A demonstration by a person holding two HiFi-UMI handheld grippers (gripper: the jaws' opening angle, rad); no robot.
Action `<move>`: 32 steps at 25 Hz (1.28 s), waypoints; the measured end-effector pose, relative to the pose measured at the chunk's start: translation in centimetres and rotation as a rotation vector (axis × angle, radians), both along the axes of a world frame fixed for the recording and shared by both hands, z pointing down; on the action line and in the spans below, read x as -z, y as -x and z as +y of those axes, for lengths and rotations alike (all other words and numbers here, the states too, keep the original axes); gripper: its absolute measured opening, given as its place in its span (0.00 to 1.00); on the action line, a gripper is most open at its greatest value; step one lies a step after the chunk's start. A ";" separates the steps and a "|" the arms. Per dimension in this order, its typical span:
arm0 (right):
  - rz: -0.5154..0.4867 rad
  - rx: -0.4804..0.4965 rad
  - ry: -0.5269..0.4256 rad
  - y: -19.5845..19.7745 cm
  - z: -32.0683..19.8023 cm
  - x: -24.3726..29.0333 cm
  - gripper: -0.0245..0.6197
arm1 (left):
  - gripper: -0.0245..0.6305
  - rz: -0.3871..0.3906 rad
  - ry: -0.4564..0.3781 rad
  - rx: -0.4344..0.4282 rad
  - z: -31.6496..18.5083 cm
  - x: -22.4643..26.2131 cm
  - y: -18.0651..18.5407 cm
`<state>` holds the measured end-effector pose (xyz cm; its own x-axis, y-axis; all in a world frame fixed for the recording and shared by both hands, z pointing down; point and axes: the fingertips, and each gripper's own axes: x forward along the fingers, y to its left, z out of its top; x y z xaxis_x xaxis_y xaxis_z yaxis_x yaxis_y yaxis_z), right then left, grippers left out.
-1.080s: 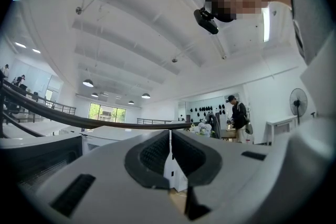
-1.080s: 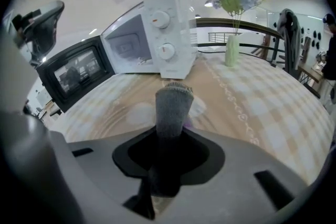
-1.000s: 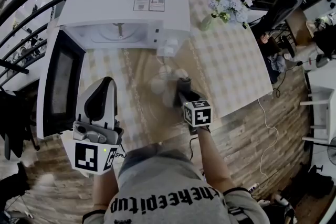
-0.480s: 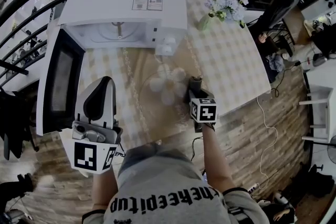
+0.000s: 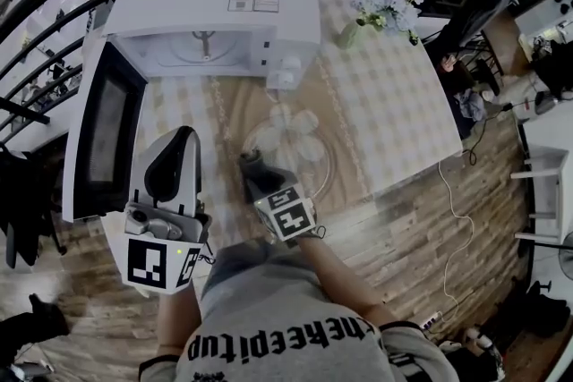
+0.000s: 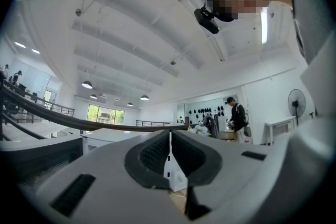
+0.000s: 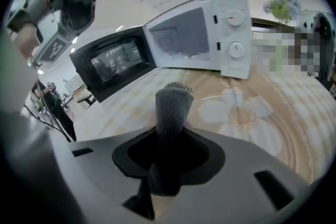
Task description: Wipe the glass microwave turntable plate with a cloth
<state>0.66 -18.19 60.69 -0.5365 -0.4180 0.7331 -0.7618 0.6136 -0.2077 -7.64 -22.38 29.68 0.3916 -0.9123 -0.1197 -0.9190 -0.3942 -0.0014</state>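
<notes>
Nearest, at 7 o'clock in the head view, the left tongs (image 5: 175,140) are raised off the surface (image 5: 394,103), pressed together with nothing between them. At centre, the right tongs (image 5: 252,167) are clamped on a rolled dark cloth (image 7: 170,113). Its tip sits at the 8 o'clock edge of the glass plate (image 5: 315,167), which lies flat on the surface. Whether the cloth presses the glass is unclear. This looks like mid-wipe. The next stroke calls for sweeping toward 2 o'clock with light downward pressure. At 12 o'clock stands the microwave (image 5: 215,4), its door (image 5: 103,134) open.

Head and right gripper views share the microwave (image 5: 210,4).
</notes>
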 end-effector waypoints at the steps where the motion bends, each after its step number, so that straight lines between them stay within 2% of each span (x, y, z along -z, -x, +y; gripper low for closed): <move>1: 0.006 0.030 0.002 0.9 0.5 -0.4 0.20 | 0.06 -0.001 0.000 0.002 0.1 0.0 0.1; 4: 0.022 0.065 -0.017 1.4 1.0 -1.3 0.21 | 0.06 -0.005 0.002 0.012 0.5 -0.1 0.6; 8: 0.014 0.031 -0.017 -0.5 0.5 -1.7 0.21 | 0.06 -0.003 0.003 0.025 0.8 -0.1 1.4; 25: 0.122 -0.335 -0.053 -17.0 -3.1 -1.7 0.21 | 0.06 -0.001 -0.004 0.005 1.9 0.4 1.0; 32: 0.164 -0.419 -0.063 -20.9 -3.3 -1.6 0.21 | 0.06 -0.002 -0.010 0.009 2.4 0.6 1.0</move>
